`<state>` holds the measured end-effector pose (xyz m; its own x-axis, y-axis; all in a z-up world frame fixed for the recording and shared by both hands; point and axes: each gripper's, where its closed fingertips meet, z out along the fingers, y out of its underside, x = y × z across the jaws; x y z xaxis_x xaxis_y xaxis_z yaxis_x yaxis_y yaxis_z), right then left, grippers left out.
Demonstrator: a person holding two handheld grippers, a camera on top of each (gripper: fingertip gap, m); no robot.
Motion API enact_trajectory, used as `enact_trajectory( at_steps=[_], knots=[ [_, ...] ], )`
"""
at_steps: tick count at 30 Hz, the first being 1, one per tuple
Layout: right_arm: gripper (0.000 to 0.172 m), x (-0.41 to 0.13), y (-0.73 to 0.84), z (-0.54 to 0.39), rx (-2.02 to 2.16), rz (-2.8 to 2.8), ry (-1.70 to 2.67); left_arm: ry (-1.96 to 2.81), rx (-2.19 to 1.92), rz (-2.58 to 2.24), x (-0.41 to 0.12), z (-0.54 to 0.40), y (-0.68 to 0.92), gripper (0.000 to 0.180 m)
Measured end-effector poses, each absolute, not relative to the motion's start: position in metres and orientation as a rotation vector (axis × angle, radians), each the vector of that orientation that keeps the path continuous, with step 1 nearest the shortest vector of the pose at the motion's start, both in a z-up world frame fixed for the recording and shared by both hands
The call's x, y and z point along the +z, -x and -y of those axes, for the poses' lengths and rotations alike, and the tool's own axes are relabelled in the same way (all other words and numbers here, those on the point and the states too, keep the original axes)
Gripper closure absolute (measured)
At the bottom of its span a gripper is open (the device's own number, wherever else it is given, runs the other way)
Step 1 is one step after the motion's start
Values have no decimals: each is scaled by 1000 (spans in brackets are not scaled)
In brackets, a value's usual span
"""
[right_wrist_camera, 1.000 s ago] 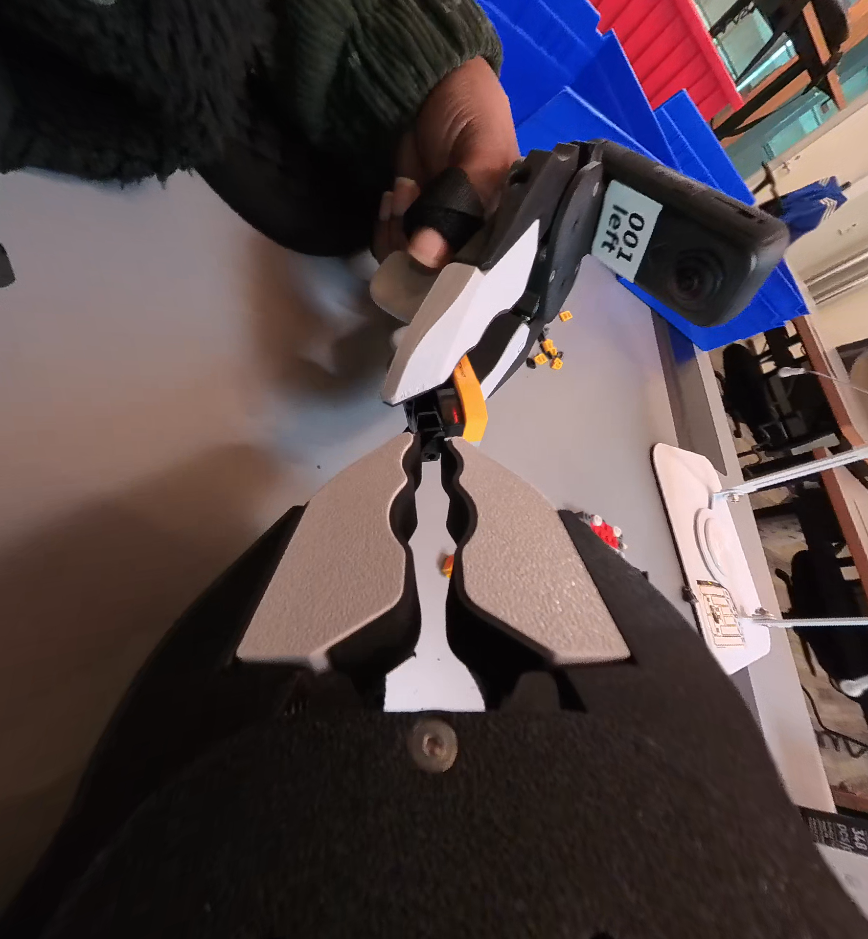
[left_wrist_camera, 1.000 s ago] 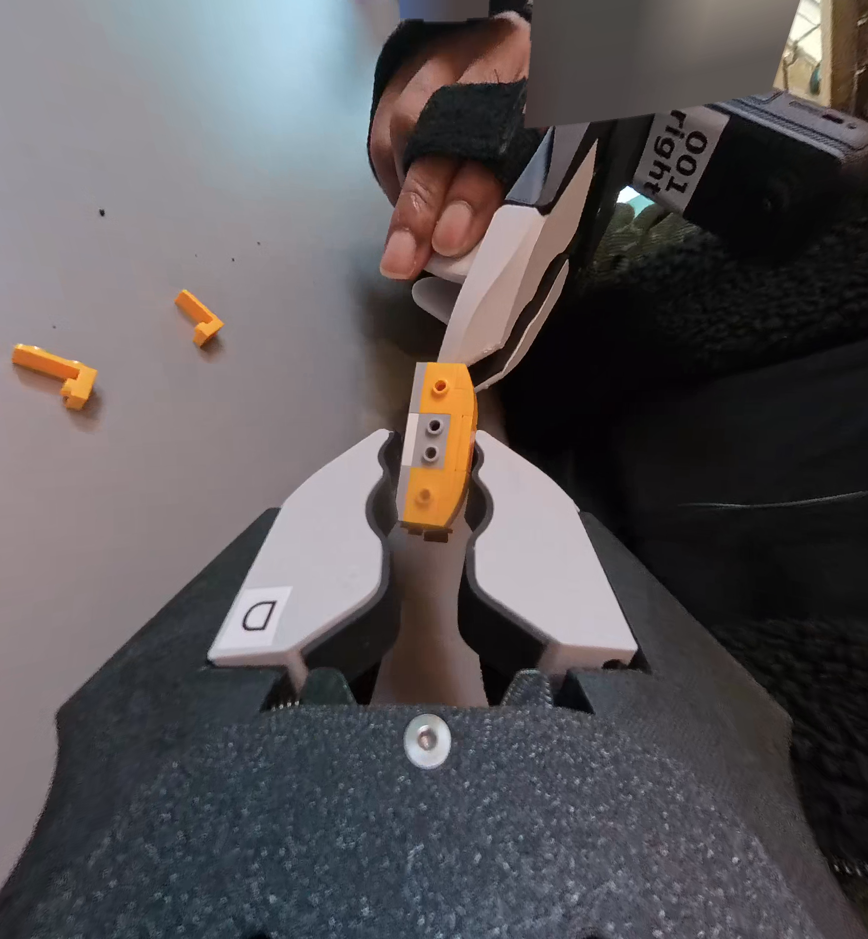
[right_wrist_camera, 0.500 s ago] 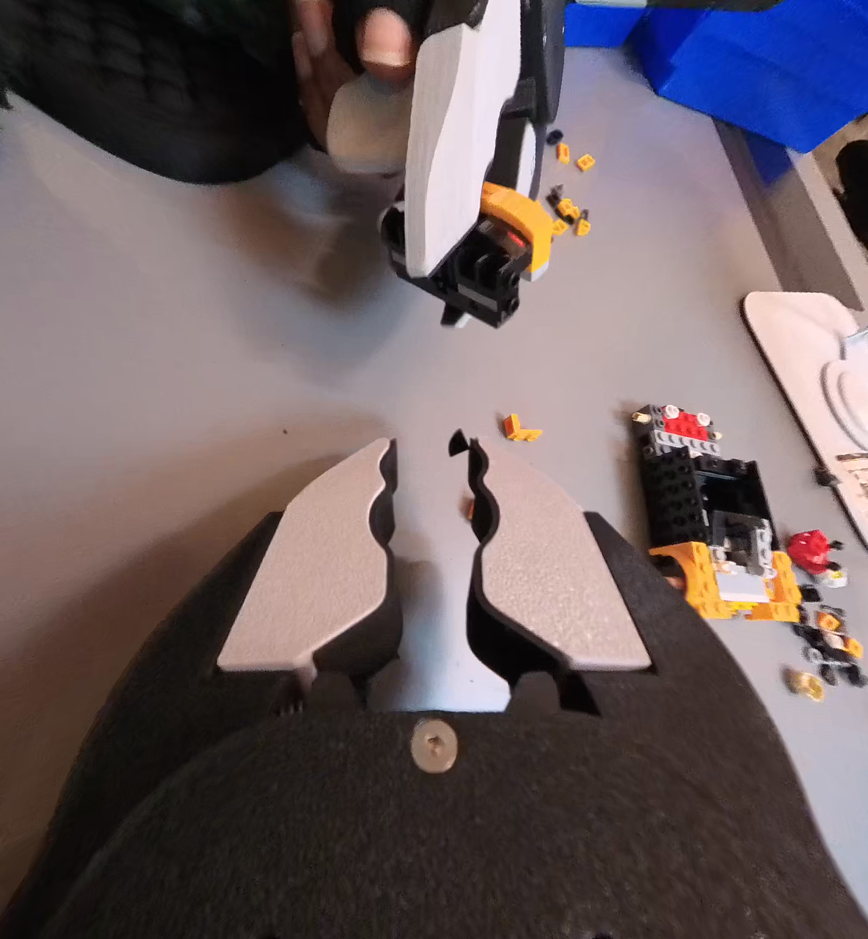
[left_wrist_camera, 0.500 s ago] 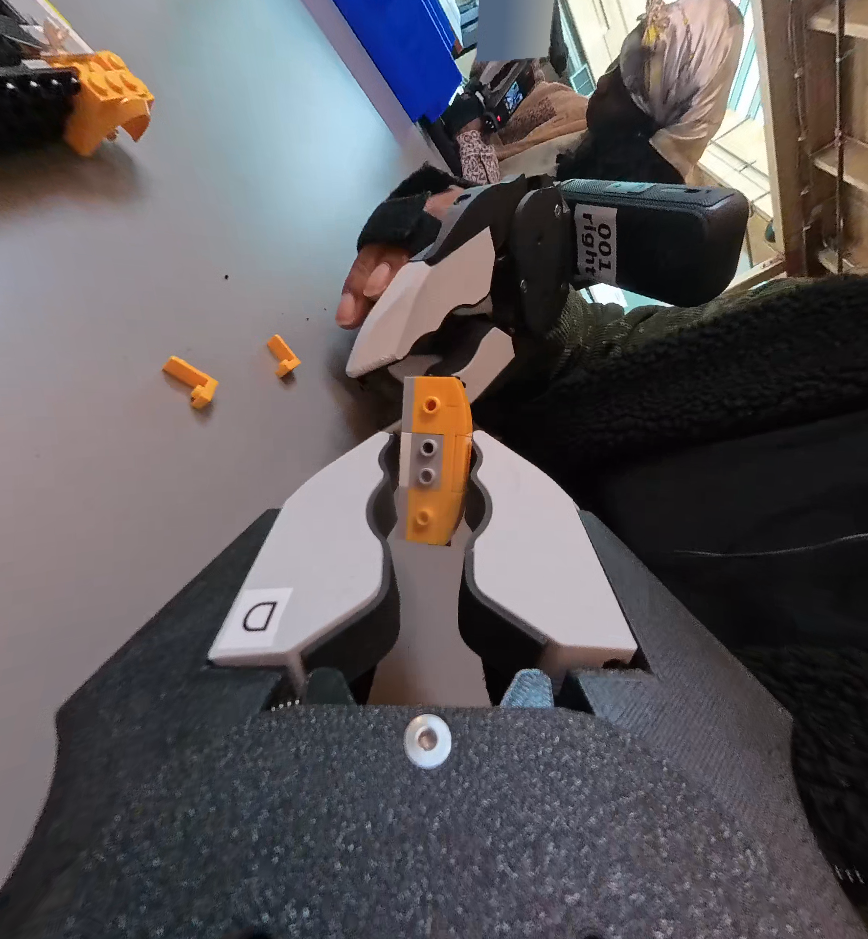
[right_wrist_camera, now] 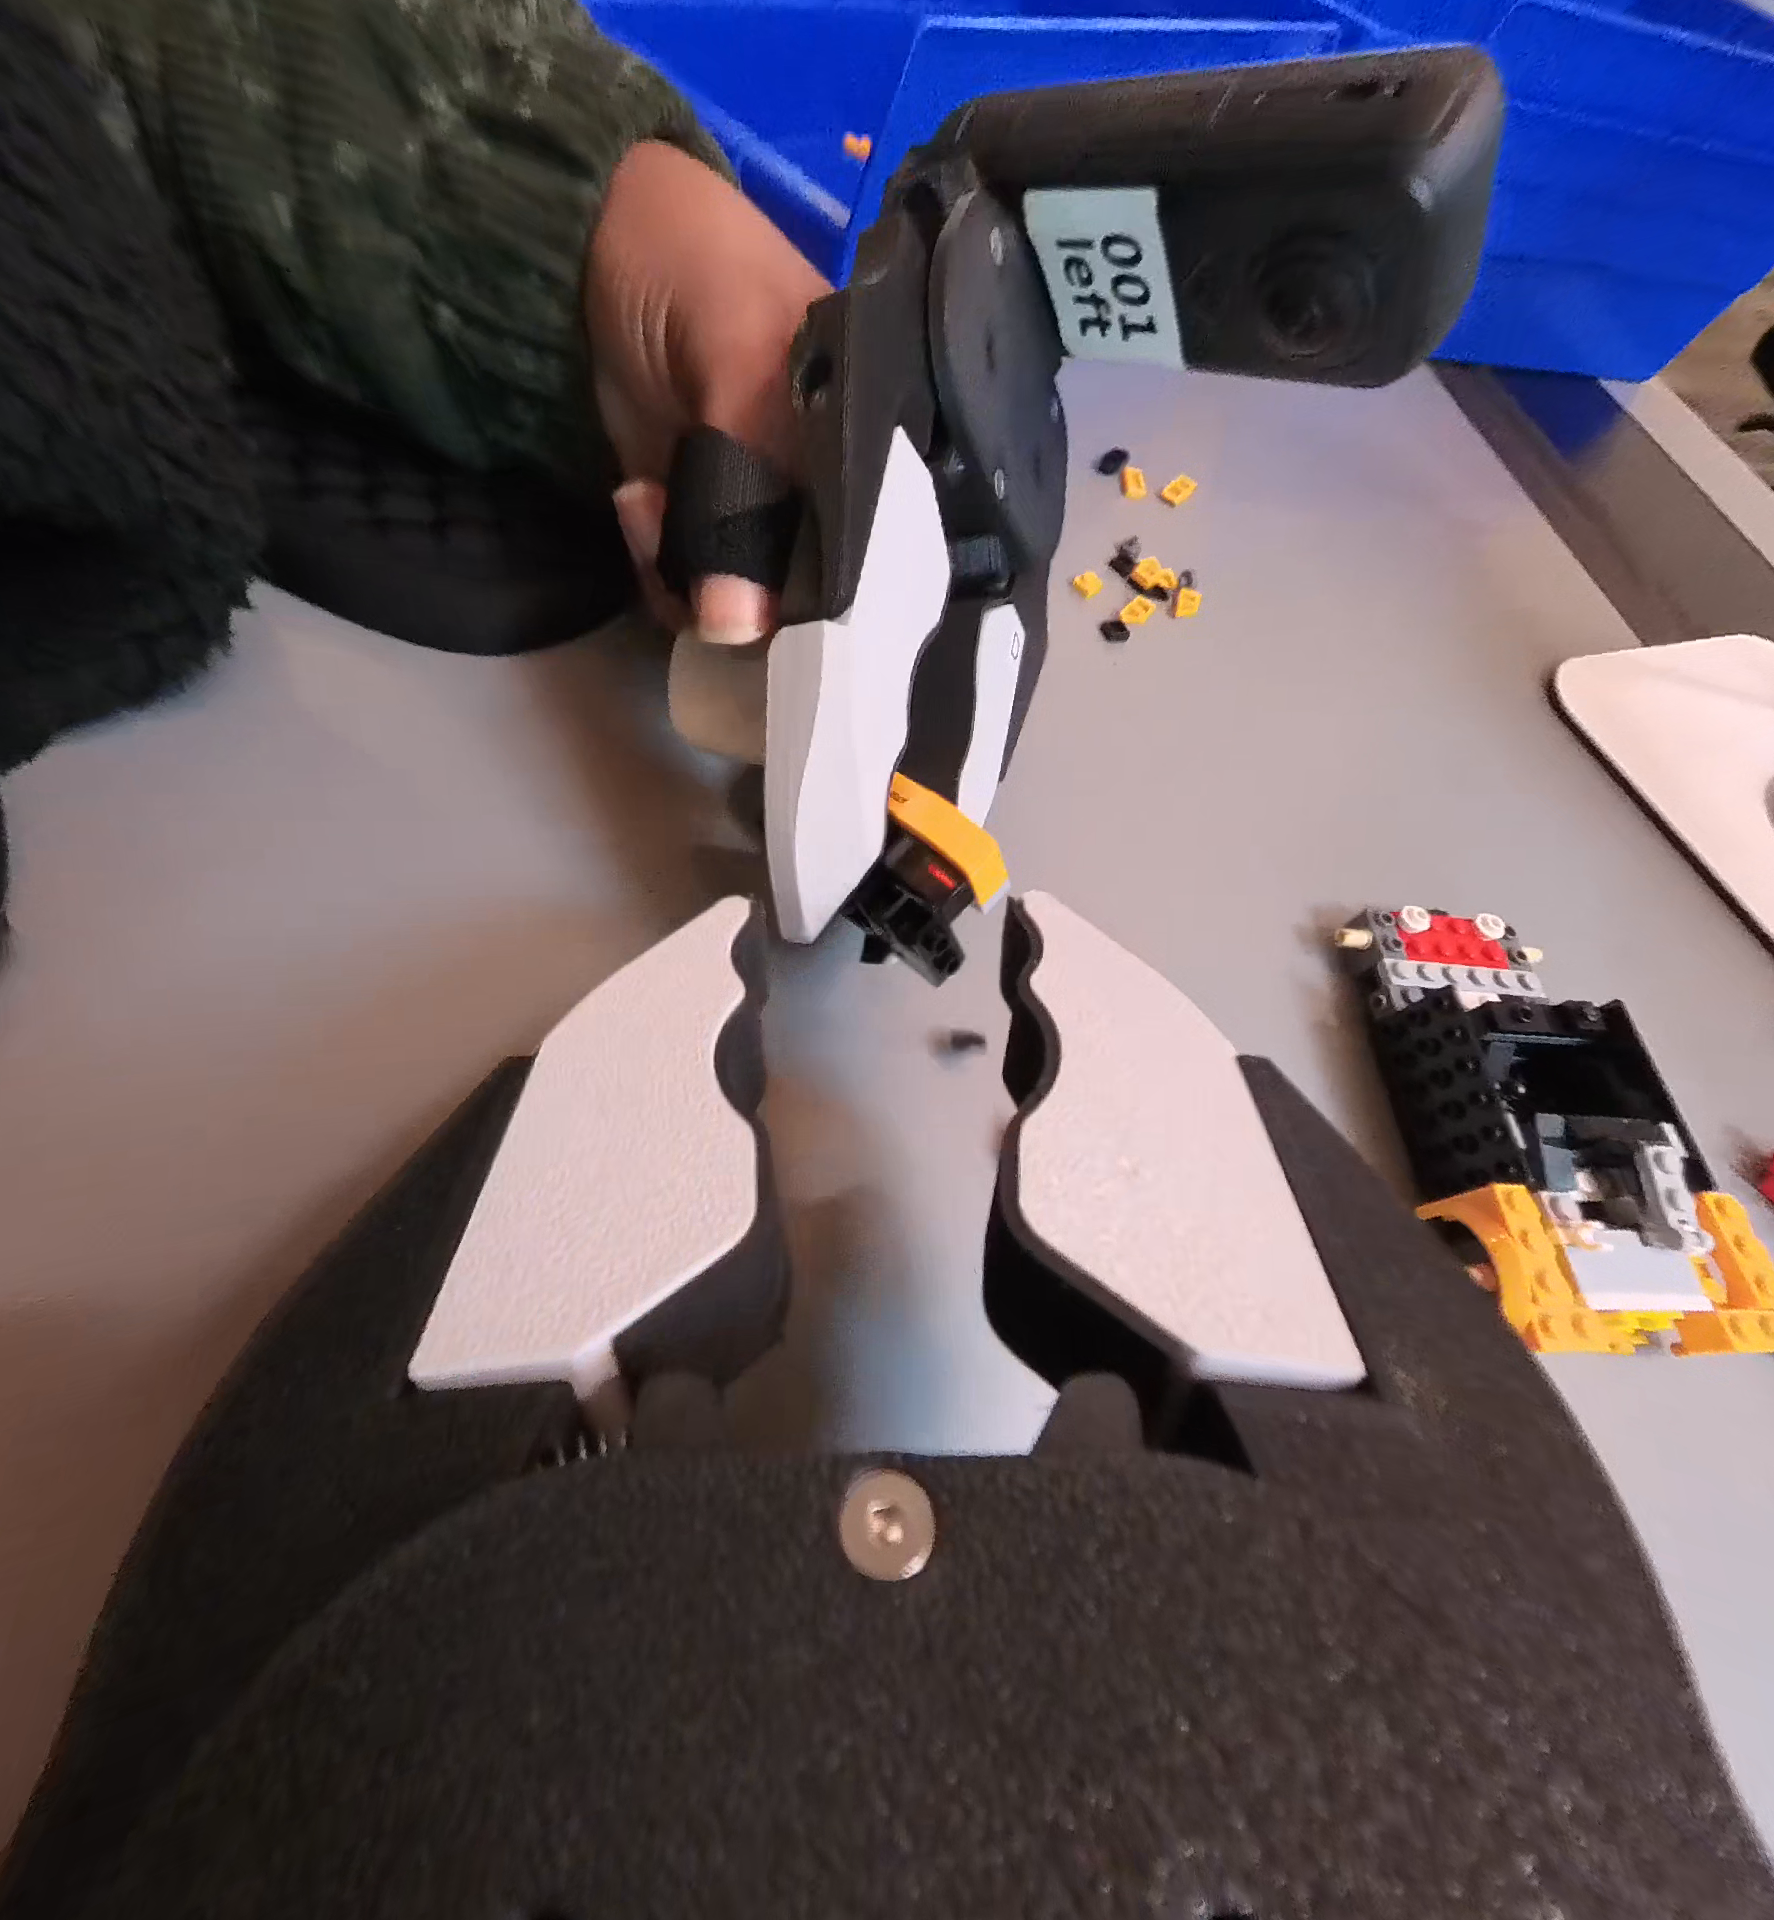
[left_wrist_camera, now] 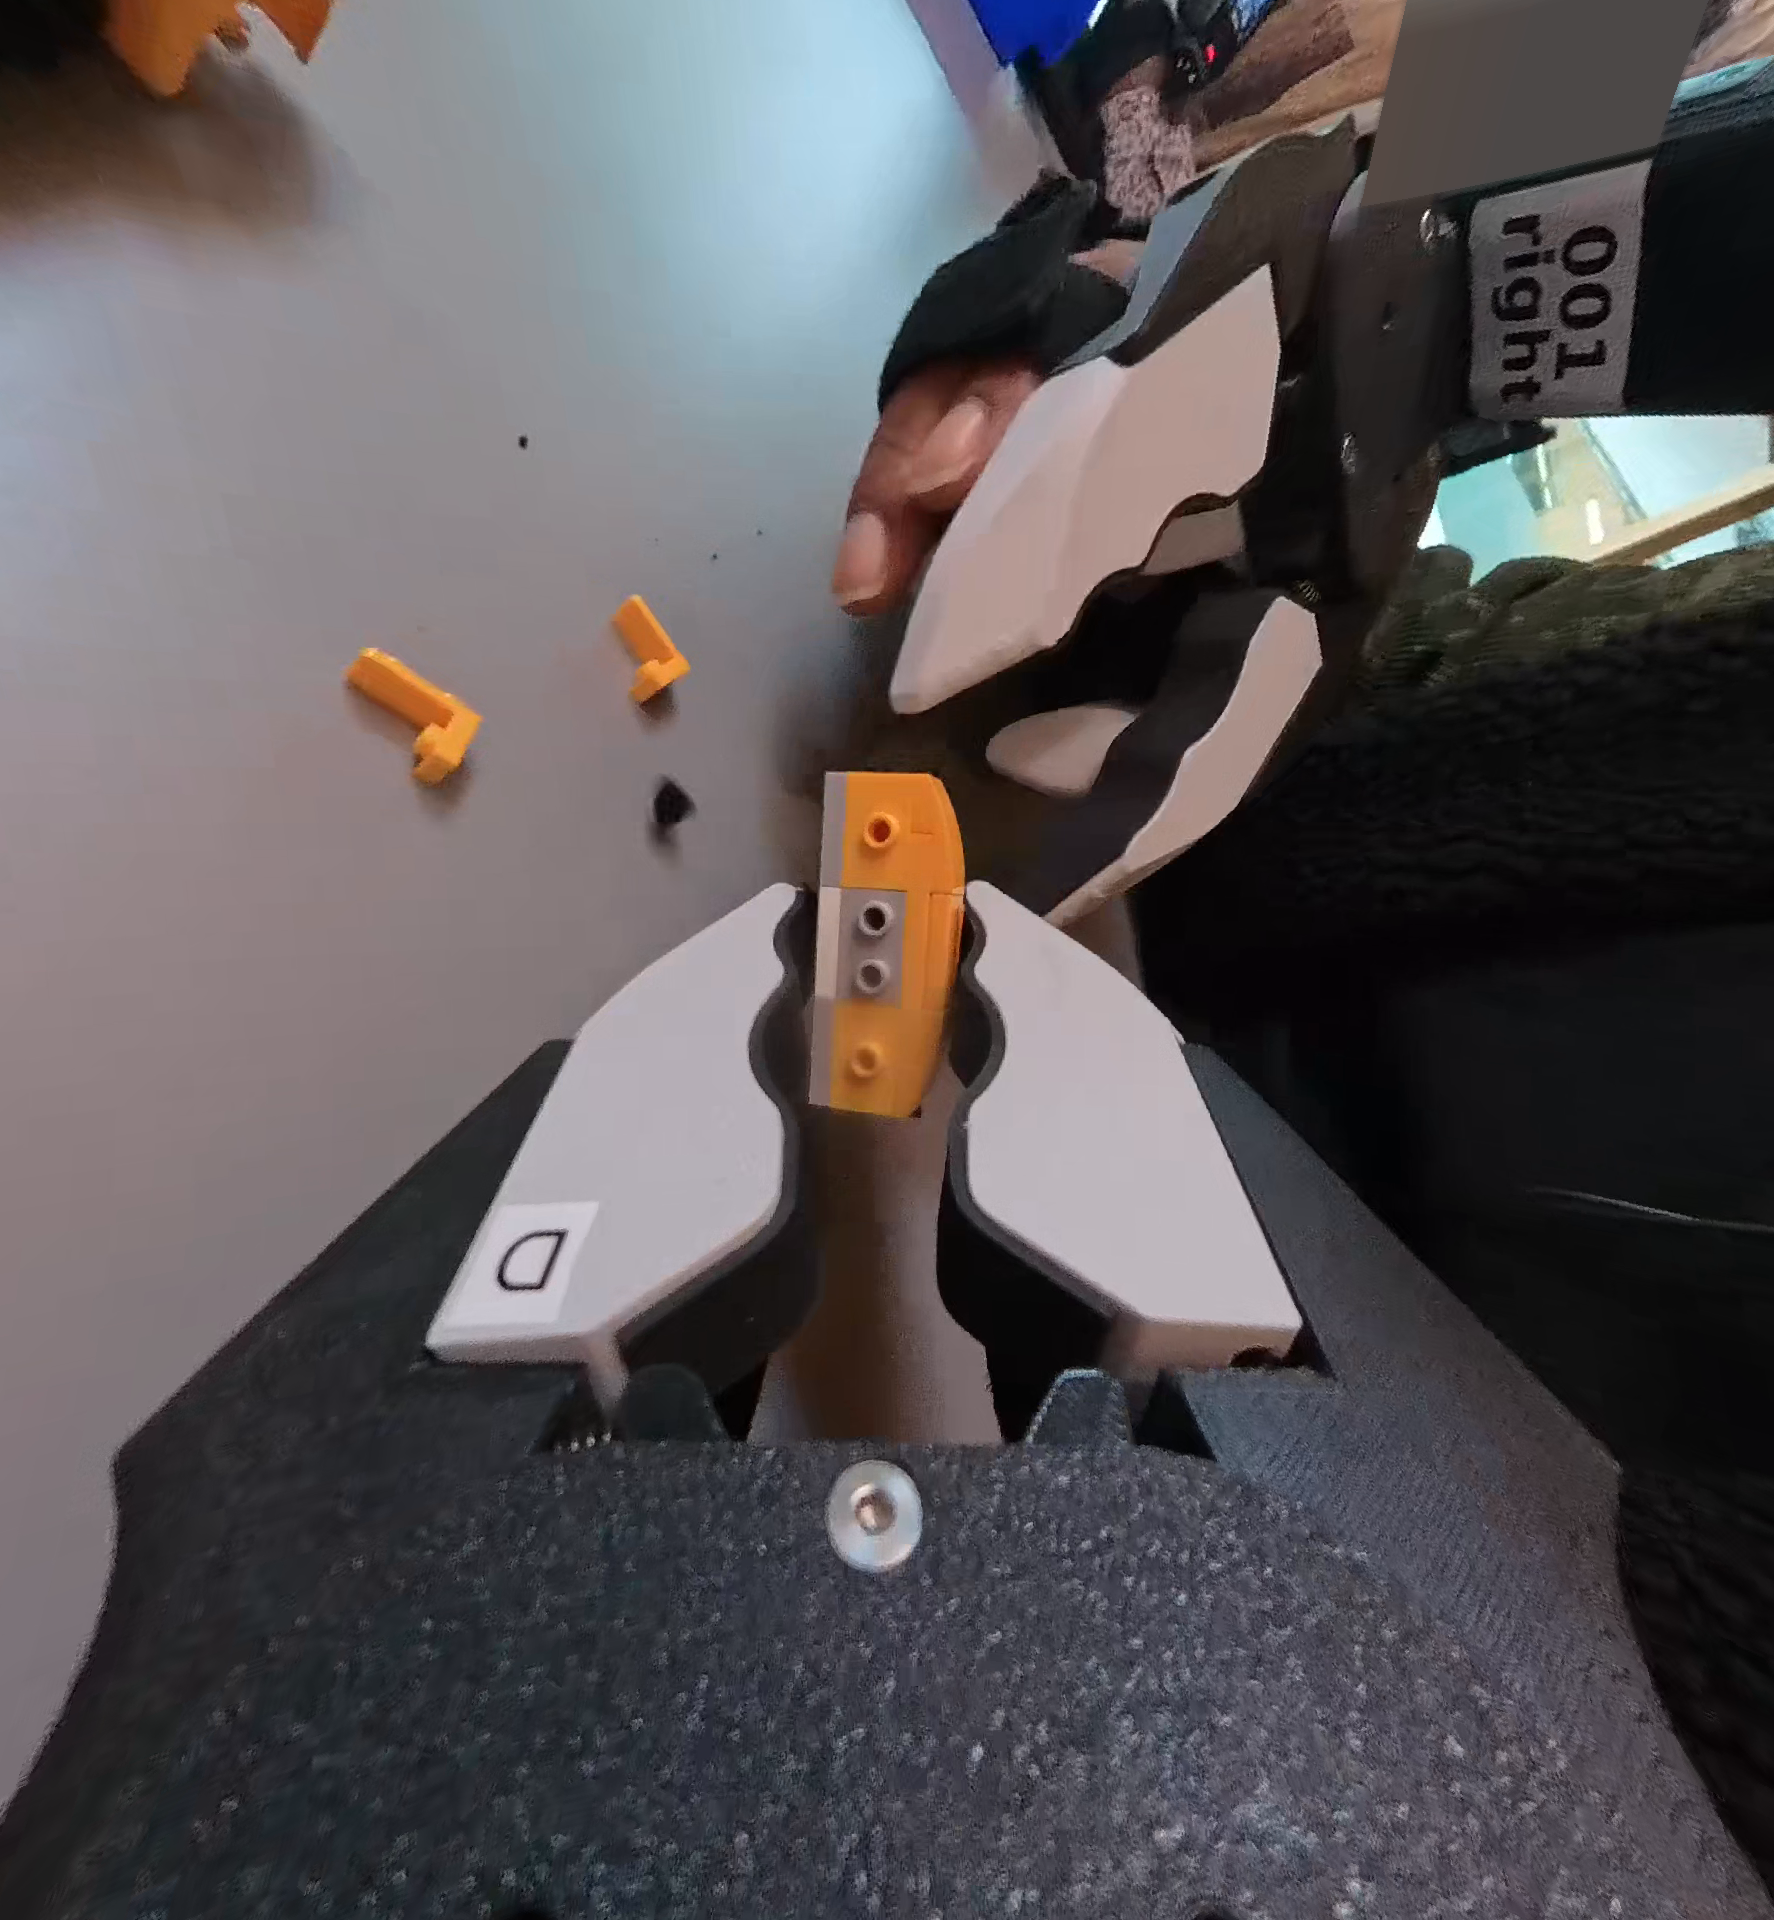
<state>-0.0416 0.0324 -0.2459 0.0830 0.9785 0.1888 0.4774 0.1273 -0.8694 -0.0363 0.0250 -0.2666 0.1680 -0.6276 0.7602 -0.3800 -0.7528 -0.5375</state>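
Left wrist view: left tongs (left_wrist_camera: 881, 935) clamped on an orange and grey brick assembly (left_wrist_camera: 888, 940), both pads pressed against its sides, the piece standing upright and projecting past the fingertips. Right tongs (left_wrist_camera: 1049, 717) just beyond and to the right, parted, nothing between them, held by a hand (left_wrist_camera: 924, 468) with a black strap. Two orange L-shaped pieces (left_wrist_camera: 415, 712) (left_wrist_camera: 649, 649) lying apart on the grey surface (left_wrist_camera: 239, 416), left of the tongs; a small black piece (left_wrist_camera: 670, 802) nearer the tips.

Right wrist view: right tongs (right_wrist_camera: 878, 914) spread wide, gripping nothing, pads clear of everything. Left tongs (right_wrist_camera: 904, 831) pointing down between the open tips, closed on the orange and black brick assembly (right_wrist_camera: 930, 883). Small black piece (right_wrist_camera: 961, 1041) on the surface (right_wrist_camera: 343, 831) between the right fingers. Partly built black, orange and red brick model (right_wrist_camera: 1548, 1122) toward the right edge; scattered yellow and black bits (right_wrist_camera: 1143, 582) farther back; blue bins (right_wrist_camera: 1589, 156) along the far edge; white board (right_wrist_camera: 1693, 727) at far right.
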Motion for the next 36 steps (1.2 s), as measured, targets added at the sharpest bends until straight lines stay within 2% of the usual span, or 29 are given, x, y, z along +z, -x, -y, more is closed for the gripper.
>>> enact_trajectory(
  at_steps=[6,9,15,17,19,21,26,29,32,36],
  knots=[
    [128,-239,38,-43,707,1451,1492,2169,-1660,-849,-257,-38,39,157],
    [128,-236,41,-50,633,1407,1488,2074,-1814,-667,-237,-48,37,157],
    [97,-215,54,-68,349,1254,1428,1907,-2122,-198,-212,-71,35,158],
    [92,-218,56,-76,243,1255,1430,1897,-2147,-161,-210,-70,31,158],
    [109,-222,56,-78,207,1267,1436,1902,-2128,-152,-211,-71,29,158],
    [114,-219,55,-76,239,1270,1419,1900,-2169,-161,-208,-66,28,154],
    [115,-212,51,-69,687,1173,1537,1890,-2189,-248,-203,-59,29,137],
    [115,-207,44,-61,1128,1066,1653,1836,-2029,-408,-196,-62,41,129],
    [116,-195,36,-50,1568,935,1693,1733,-1631,-806,-189,-54,48,128],
    [115,-179,34,-39,2091,728,1689,1457,-868,-1246,-191,-44,38,118]
  ],
)
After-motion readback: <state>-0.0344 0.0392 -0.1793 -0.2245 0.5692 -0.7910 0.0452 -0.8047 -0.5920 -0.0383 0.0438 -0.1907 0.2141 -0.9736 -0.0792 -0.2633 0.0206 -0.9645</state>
